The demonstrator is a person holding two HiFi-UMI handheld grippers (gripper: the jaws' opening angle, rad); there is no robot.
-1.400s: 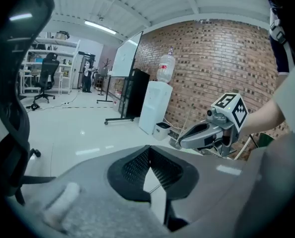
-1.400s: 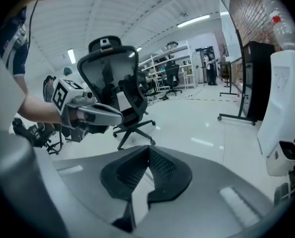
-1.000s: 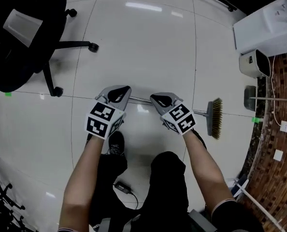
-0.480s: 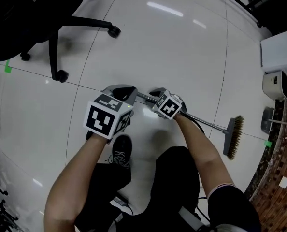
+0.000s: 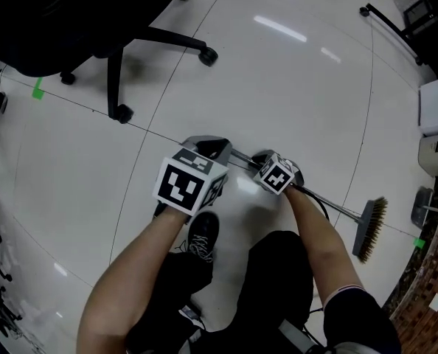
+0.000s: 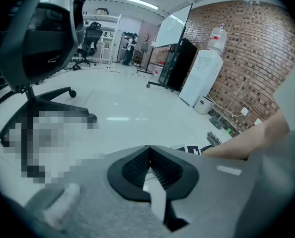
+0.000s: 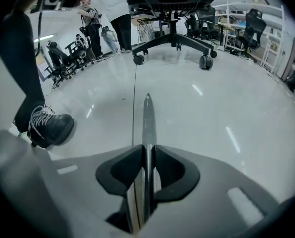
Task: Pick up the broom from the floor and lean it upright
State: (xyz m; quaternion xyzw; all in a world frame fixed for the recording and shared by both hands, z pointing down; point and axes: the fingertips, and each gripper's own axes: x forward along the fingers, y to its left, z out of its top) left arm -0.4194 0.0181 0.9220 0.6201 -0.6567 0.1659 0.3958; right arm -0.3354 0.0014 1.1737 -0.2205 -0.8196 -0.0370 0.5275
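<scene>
The right gripper (image 7: 146, 150) has its jaws narrow, clamped on the broom (image 7: 146, 115) by its handle. The handle runs straight ahead between them, and its tip stands free over the floor (image 7: 222, 108), pointing towards the chair (image 7: 173, 14). The left gripper (image 6: 148, 148) has its pads pressed together at the tips. In the head view the broom lies slantwise, with the handle end up-left between the grippers and the brush (image 5: 372, 229) down-right, low by the floor. The head view shows the brush, which the right gripper view does not. The right gripper view shows the handle's free tip, with a shoe (image 7: 48, 128) to its left.
</scene>
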